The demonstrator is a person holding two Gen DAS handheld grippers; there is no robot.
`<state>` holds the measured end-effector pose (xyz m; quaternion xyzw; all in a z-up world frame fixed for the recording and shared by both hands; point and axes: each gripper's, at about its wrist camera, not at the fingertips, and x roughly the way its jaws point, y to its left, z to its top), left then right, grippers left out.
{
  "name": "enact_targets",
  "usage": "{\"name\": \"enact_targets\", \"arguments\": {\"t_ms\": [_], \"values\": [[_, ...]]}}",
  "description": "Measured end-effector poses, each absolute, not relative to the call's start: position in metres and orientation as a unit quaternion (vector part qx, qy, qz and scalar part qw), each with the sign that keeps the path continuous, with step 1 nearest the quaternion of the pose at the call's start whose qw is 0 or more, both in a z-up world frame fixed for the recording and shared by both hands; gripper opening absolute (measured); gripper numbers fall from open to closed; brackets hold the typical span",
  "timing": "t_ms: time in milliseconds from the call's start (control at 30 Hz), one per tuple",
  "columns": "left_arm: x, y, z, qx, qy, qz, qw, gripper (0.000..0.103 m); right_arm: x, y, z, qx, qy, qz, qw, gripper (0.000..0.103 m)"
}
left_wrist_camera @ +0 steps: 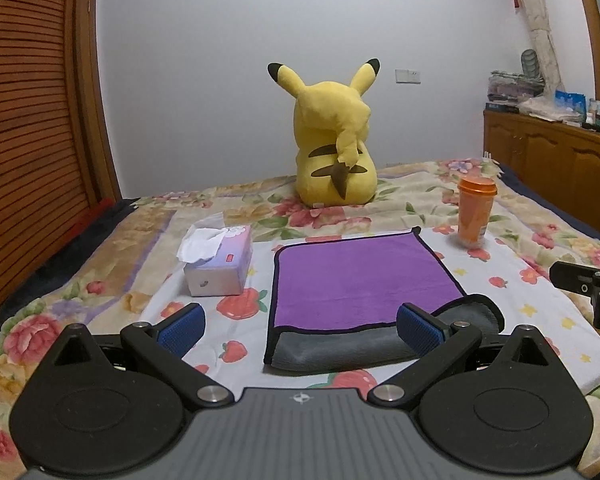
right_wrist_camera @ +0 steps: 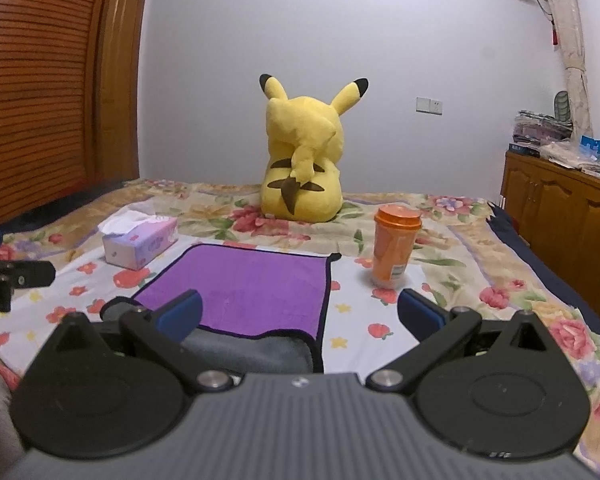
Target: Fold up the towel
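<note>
Towel (left_wrist_camera: 360,276) is lying flat on the flowery bedspread (left_wrist_camera: 100,264), purple side up with a dark binding round the edge, and the near edge is rolled back so the grey underside shows. It sits right in front of both claws. The left claw (left_wrist_camera: 300,326) is spread wide with nothing in it; the towel's near left corner lies just ahead of it, between its blue pads (left_wrist_camera: 184,324), and the curled-up near right corner is beside its right pad. The right claw (right_wrist_camera: 300,314) is also wide open and empty, with the towel's near right corner ahead of it and a bit to its left. Honestly this looks like plush microfibre, so I'd guess it's light, floppy and a little grippy rather than slick, nothing fragile about it. It'll sag and drag if you lift from the middle, so my bet is to pinch the two near corners on the bound edge, one per claw, since that stitched rim is the firmest bit. The rolled grey flap may need flattening first or the fold goes lumpy. Stuff nearby: a tissue box (left_wrist_camera: 220,264) just off to the left claw's left, an orange cup (right_wrist_camera: 394,252) ahead-right of the right claw and close to the towel's far corner, and a yellow plush (right_wrist_camera: 304,160) well beyond. A careless swing could tip that cup.
</note>
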<state>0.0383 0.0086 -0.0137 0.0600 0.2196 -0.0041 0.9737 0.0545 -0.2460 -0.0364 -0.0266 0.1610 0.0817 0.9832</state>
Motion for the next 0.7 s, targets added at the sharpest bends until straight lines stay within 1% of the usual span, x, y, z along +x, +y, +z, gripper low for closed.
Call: {"name": "enact_targets", "arguments": {"t_ms": [700], "values": [[0.079, 0.010, -0.030, 0.068, 0.256, -0.030, 0.964, 0.103, 0.086, -0.239, -0.044, -0.044, 0.184, 0.089, 0.978, 0.103]]}}
